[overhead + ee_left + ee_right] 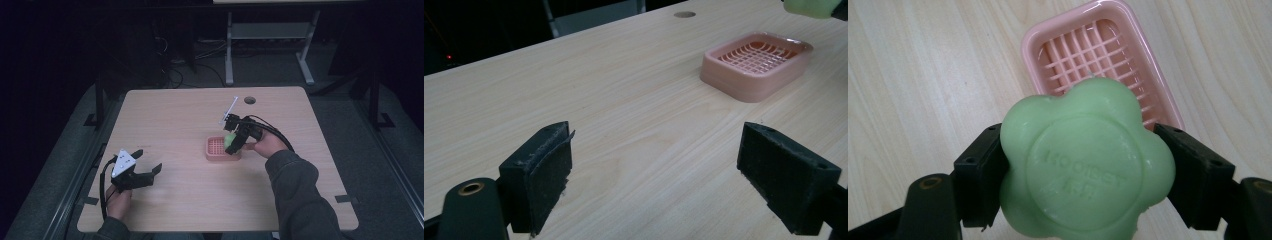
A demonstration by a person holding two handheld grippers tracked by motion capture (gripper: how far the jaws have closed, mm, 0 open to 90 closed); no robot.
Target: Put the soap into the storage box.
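A green flower-shaped soap sits clamped between the two black jaws of my right gripper. In the high view that right gripper holds the soap just above the right part of a pink soap dish with a gridded bottom. The dish lies right below the soap and has nothing in it. My left gripper rests open near the front left of the table, jaws wide apart with bare wood between them. From there the dish lies ahead to the right.
The light wooden table has a round cable hole near its far edge. Beyond the far edge stand a metal desk frame and cables on a dark floor.
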